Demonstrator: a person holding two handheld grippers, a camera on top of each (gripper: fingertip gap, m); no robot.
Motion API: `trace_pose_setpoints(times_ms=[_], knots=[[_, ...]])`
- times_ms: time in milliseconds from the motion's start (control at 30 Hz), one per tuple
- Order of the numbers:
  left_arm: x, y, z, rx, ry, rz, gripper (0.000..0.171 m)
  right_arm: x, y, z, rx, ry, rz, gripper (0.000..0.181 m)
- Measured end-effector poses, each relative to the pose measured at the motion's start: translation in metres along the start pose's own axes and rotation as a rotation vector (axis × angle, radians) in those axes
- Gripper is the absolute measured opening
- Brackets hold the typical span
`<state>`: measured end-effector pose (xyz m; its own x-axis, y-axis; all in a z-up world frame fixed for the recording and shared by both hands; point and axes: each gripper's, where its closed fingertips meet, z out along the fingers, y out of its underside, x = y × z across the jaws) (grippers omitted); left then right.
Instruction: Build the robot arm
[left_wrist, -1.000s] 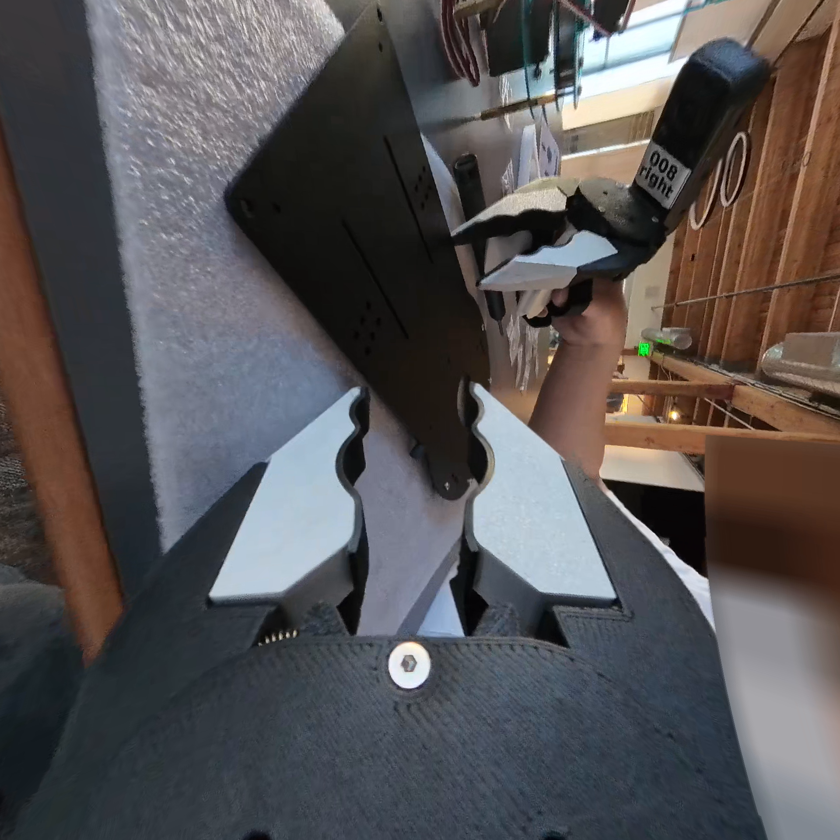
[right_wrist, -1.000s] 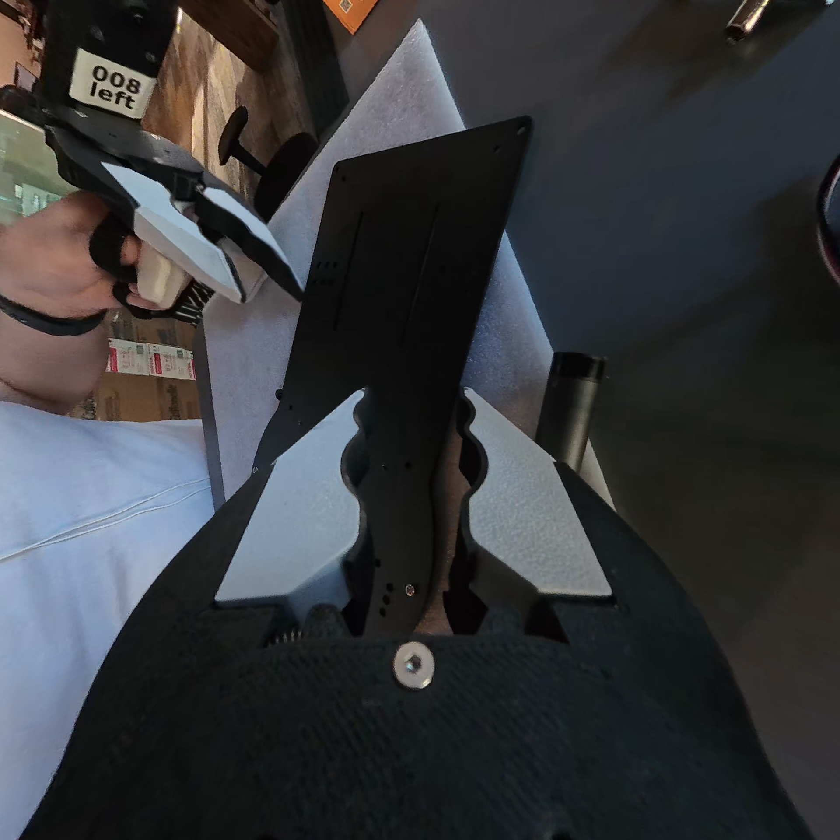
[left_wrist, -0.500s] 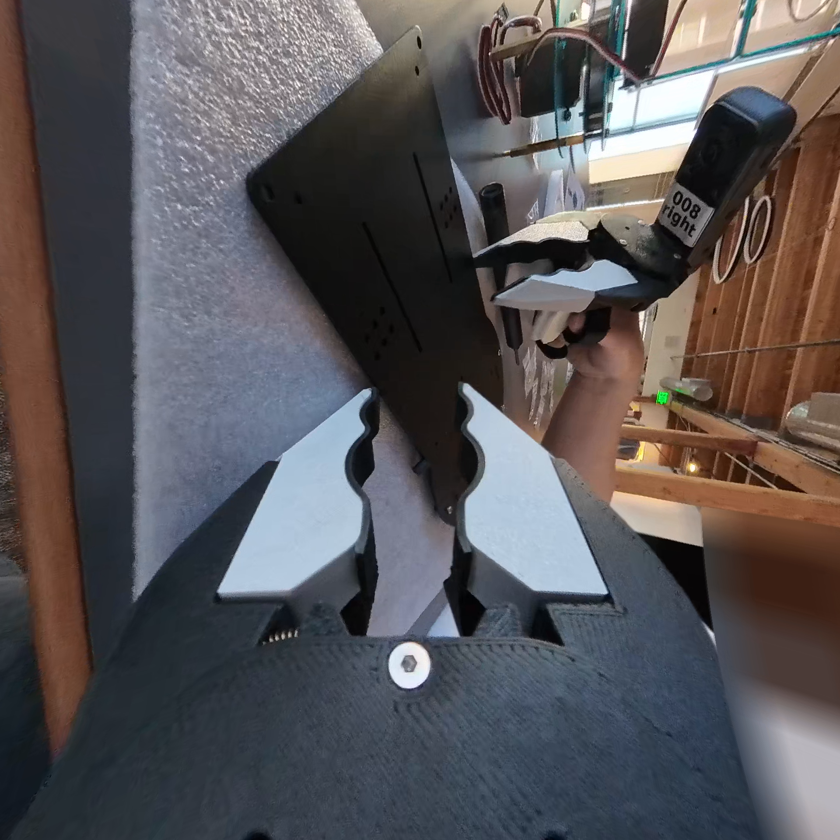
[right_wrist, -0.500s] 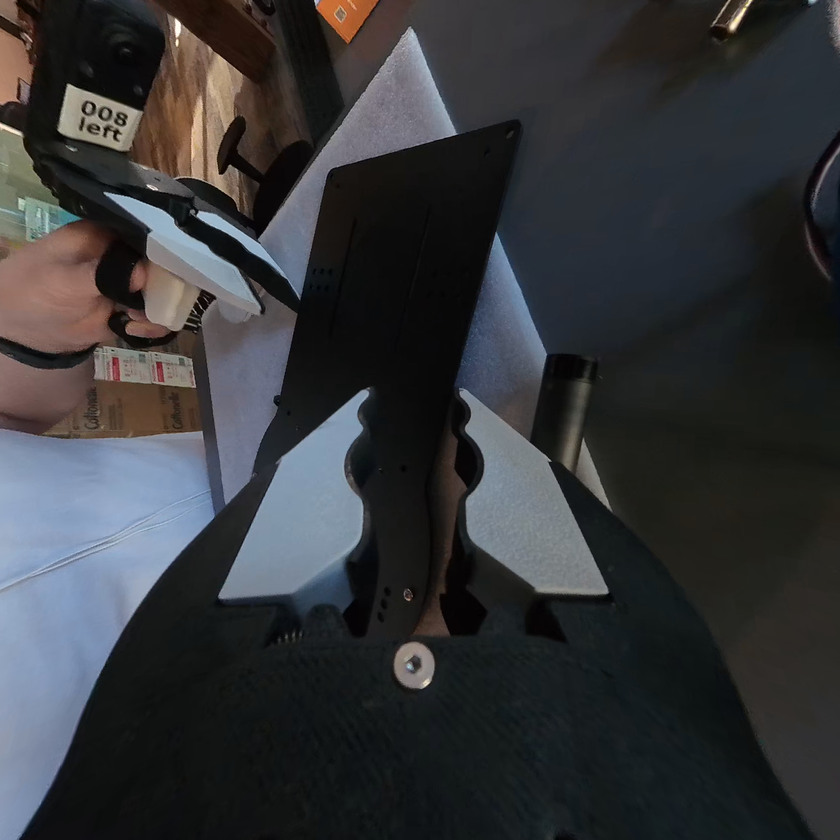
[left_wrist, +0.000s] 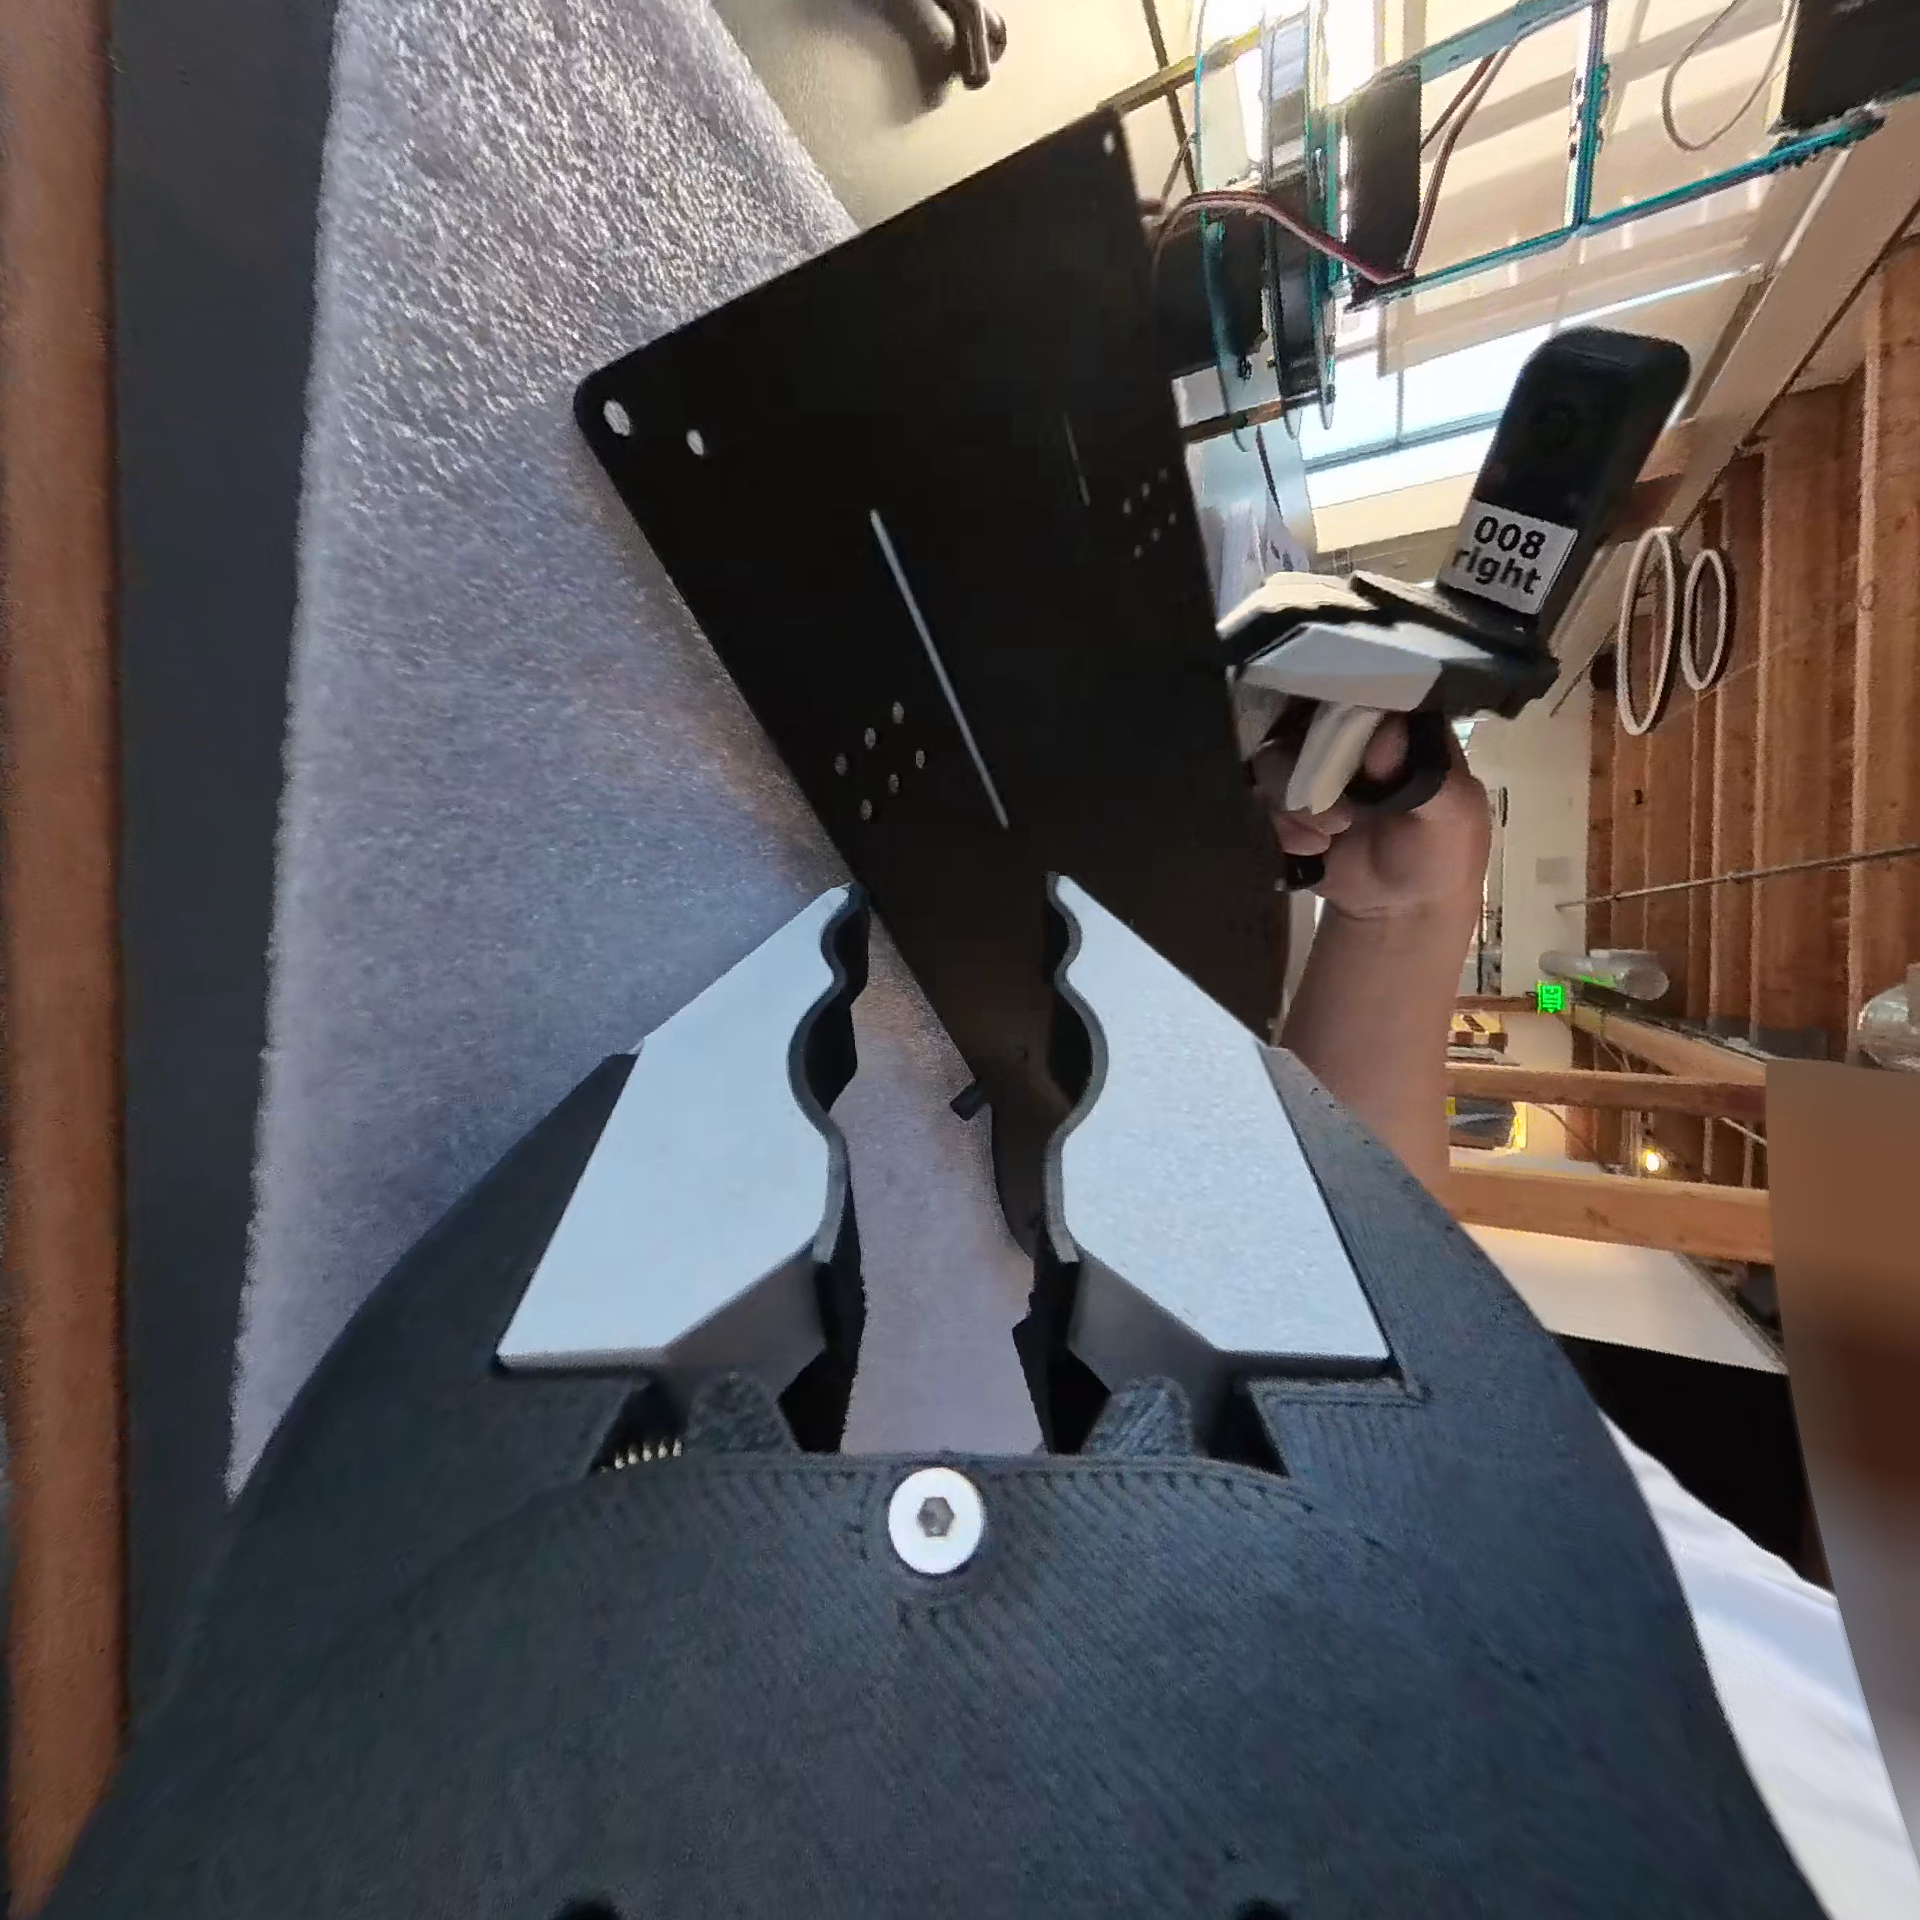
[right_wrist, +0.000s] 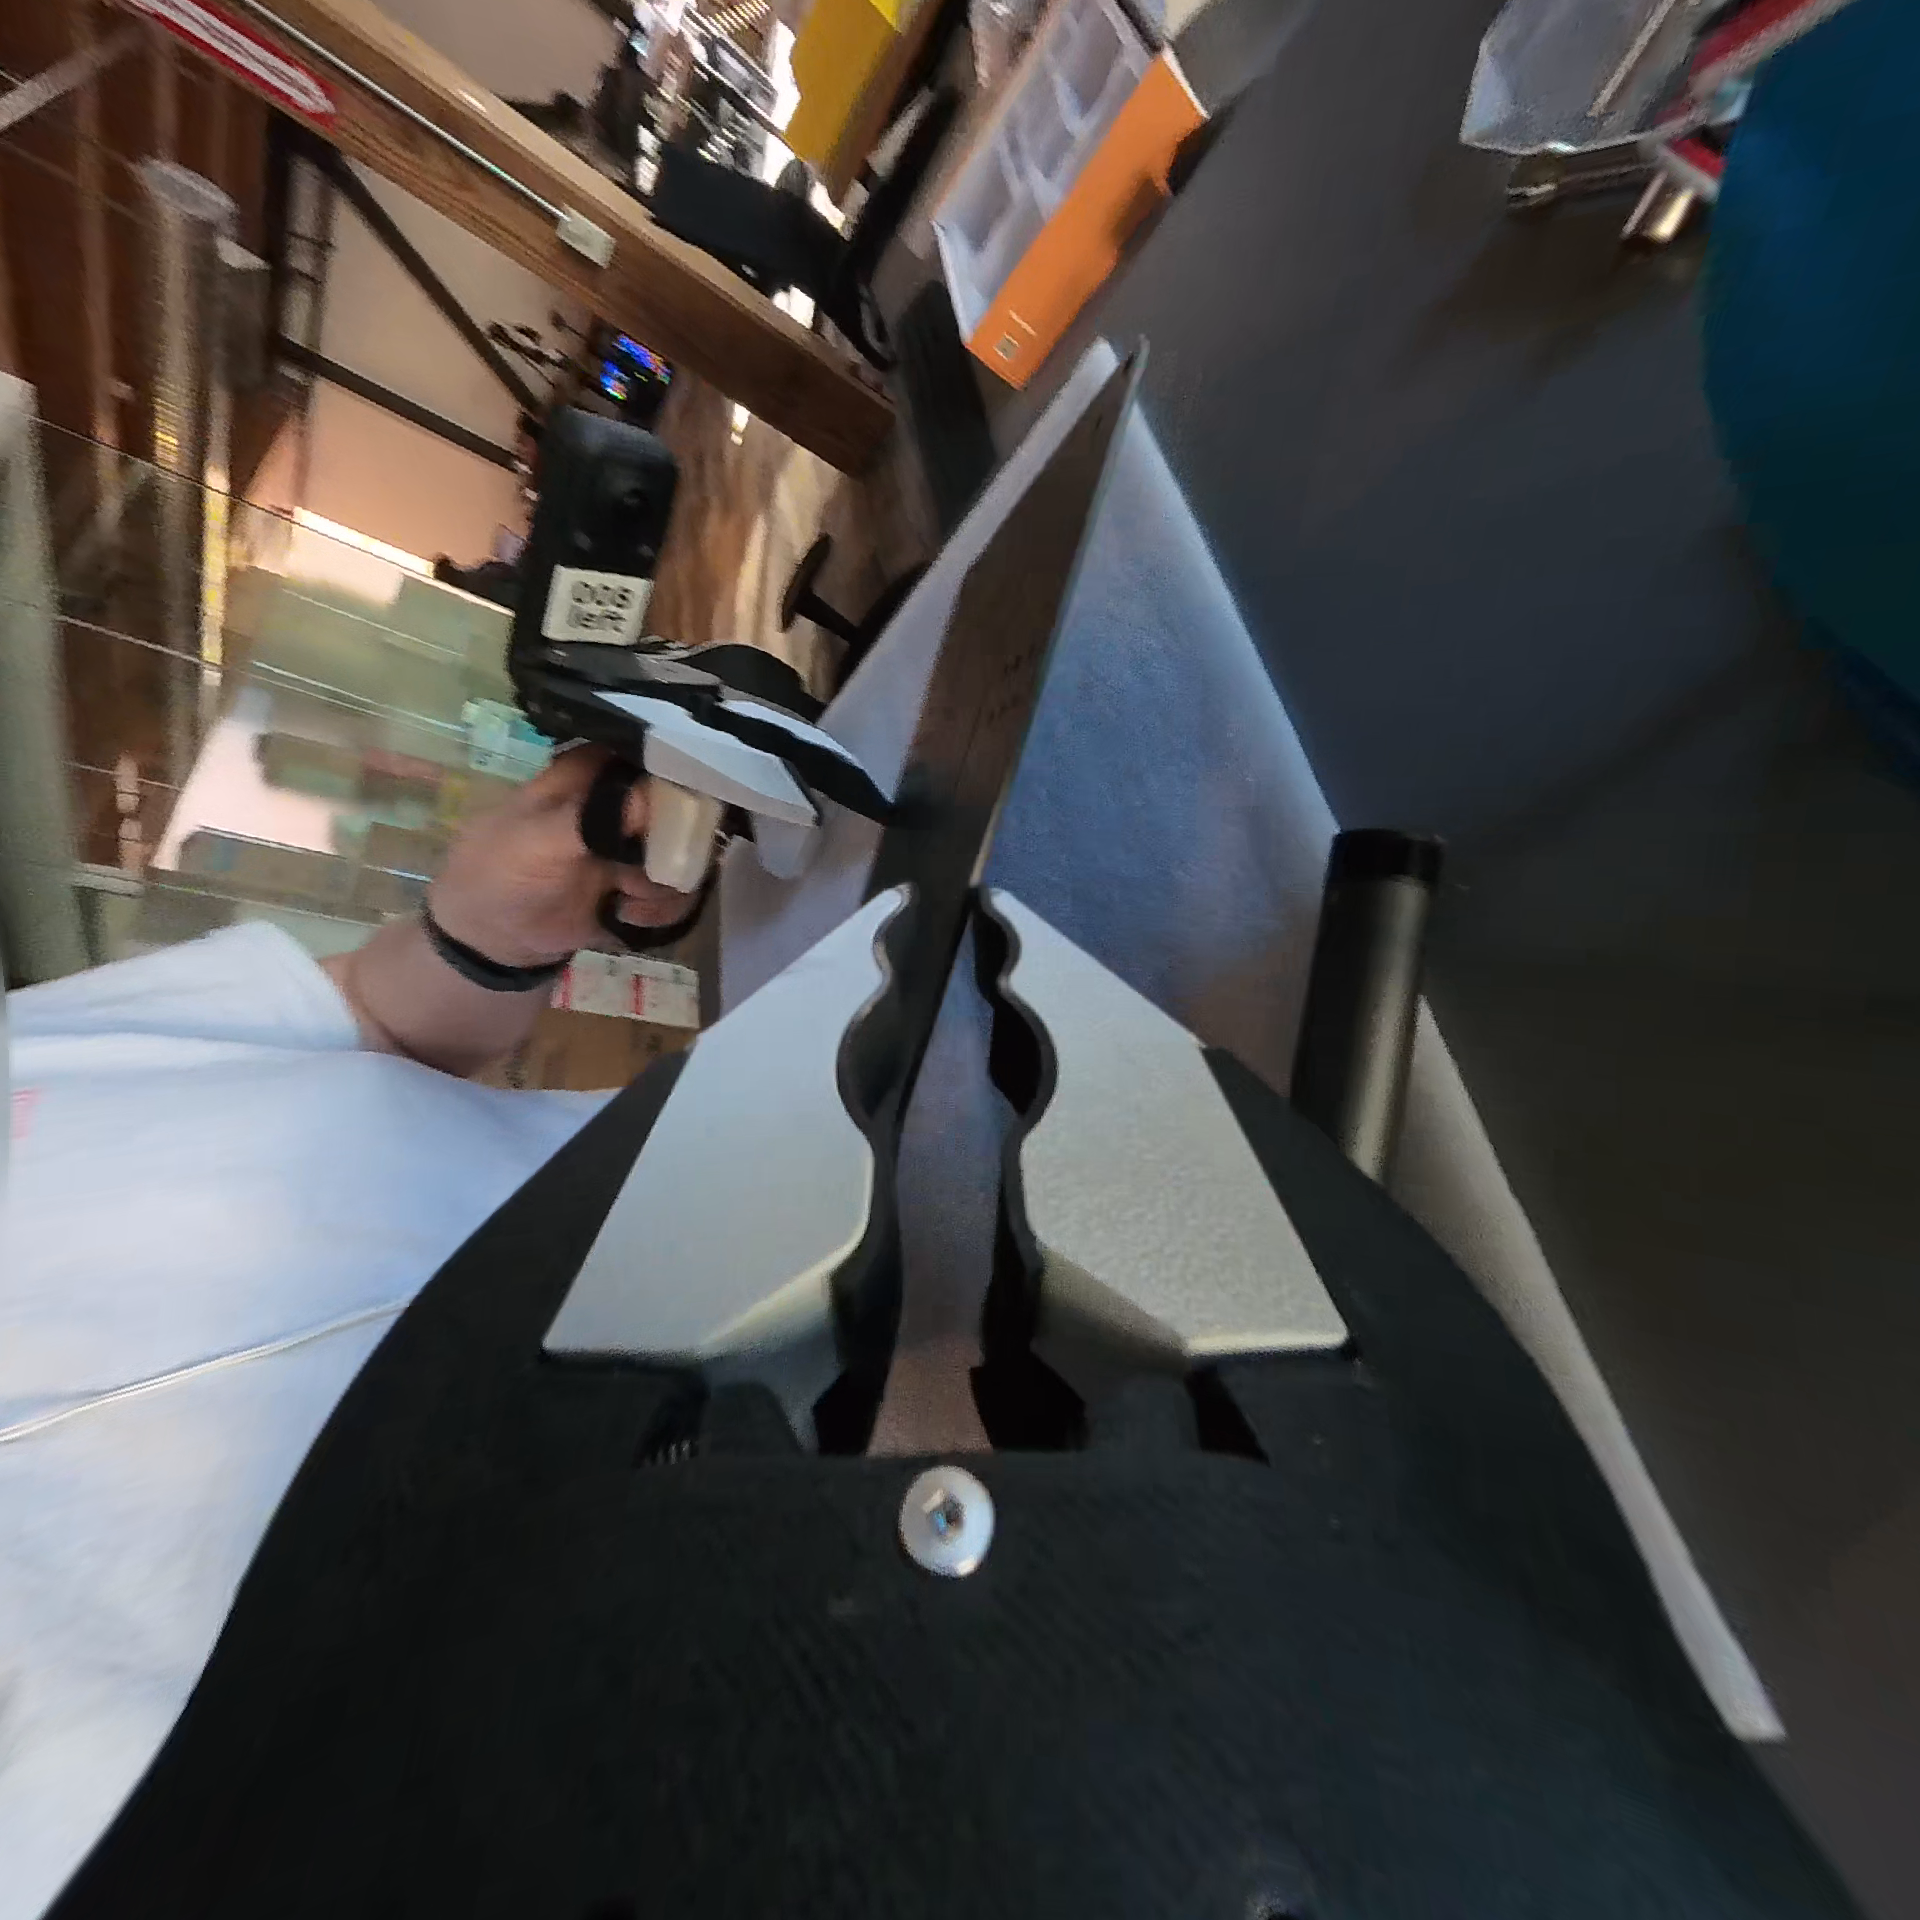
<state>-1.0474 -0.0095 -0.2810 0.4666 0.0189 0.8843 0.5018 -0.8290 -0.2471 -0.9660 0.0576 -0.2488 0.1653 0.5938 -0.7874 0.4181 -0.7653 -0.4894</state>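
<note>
A flat black plate (left_wrist: 935, 582) with small holes and a thin slot tilts above white foam sheet (left_wrist: 499, 727); right gripper (right_wrist: 940, 914) clamps its edge, left gripper (left_wrist: 956, 904) jaws apart around its corner

Black plate (left_wrist: 935, 582), white foam (left_wrist: 499, 727)

The plate (left_wrist: 935, 623) stands tilted above the foam sheet (left_wrist: 499, 727); a tube (right_wrist: 1361, 987) lies at the sheet's far side.
</note>
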Motion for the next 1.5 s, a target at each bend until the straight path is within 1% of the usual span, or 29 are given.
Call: trace_pose_setpoints(times_ms=[67,167,200,267,300,367,500,633,733,933,1033,1100,1167,1200,1300,1333,1367,1400,1433,1500], knots=[[0.000,0.000,0.000,0.001,-0.004,0.007,0.031,-0.006,-0.002,0.000,0.011,-0.042,0.021,0.001],[-0.001,0.000,0.001,0.001,-0.005,0.011,0.030,-0.006,-0.002,0.000,-0.004,-0.038,0.036,0.002],[-0.001,0.000,0.001,0.003,-0.003,0.010,0.030,-0.004,-0.001,0.000,-0.012,-0.024,0.048,0.003],[-0.001,0.000,0.001,0.008,-0.001,0.011,0.030,-0.001,0.002,0.002,-0.032,-0.006,0.083,0.014],[-0.001,0.000,0.001,0.009,-0.002,0.013,0.029,0.002,0.003,0.003,-0.041,0.009,0.100,0.015],[-0.001,0.000,0.001,0.010,-0.001,0.012,0.029,0.010,0.005,0.005,-0.046,0.040,0.131,0.013],[-0.001,0.000,0.001,0.016,-0.003,0.019,0.029,0.016,0.005,0.006,-0.018,0.026,0.237,0.010],[0.000,-0.001,0.001,0.021,-0.002,0.023,0.030,0.012,0.002,0.006,0.011,-0.038,0.330,0.008],[0.001,-0.001,0.002,0.024,0.003,0.027,0.031,0.006,0.005,0.013,-0.007,-0.053,0.350,0.007],[0.003,-0.001,0.002,0.024,0.030,0.022,0.033,0.010,0.009,0.020,-0.062,0.050,0.295,0.007],[0.003,-0.001,0.002,0.023,0.032,0.030,0.034,0.010,0.011,0.022,-0.082,0.070,0.292,0.013],[0.004,0.000,0.002,0.022,0.036,0.035,0.035,0.004,0.010,0.026,-0.088,0.036,0.306,0.012],[0.005,0.000,0.002,0.018,0.043,0.041,0.036,-0.007,0.012,0.033,-0.112,-0.034,0.324,0.003],[0.006,0.000,0.002,0.017,0.045,0.043,0.037,-0.010,0.013,0.036,-0.124,-0.040,0.311,0.000],[0.007,0.000,0.001,0.021,0.060,0.043,0.036,-0.012,0.012,0.036,-0.139,0.002,0.234,0.003],[0.008,-0.001,0.000,0.025,0.068,0.043,0.035,-0.016,0.011,0.036,-0.135,-0.004,0.199,0.012],[0.008,-0.001,0.000,0.029,0.079,0.042,0.034,-0.017,0.012,0.035,-0.142,0.011,0.154,0.016],[0.009,-0.001,-0.001,0.030,0.092,0.040,0.034,-0.015,0.013,0.034,-0.149,0.054,0.076,0.008],[0.010,-0.001,-0.002,0.032,0.105,0.037,0.032,-0.018,0.013,0.033,-0.140,0.072,-0.005,0.005],[0.014,-0.003,-0.005,0.040,0.146,0.034,0.027,-0.027,0.010,0.030,-0.114,0.061,-0.044,0.003]])
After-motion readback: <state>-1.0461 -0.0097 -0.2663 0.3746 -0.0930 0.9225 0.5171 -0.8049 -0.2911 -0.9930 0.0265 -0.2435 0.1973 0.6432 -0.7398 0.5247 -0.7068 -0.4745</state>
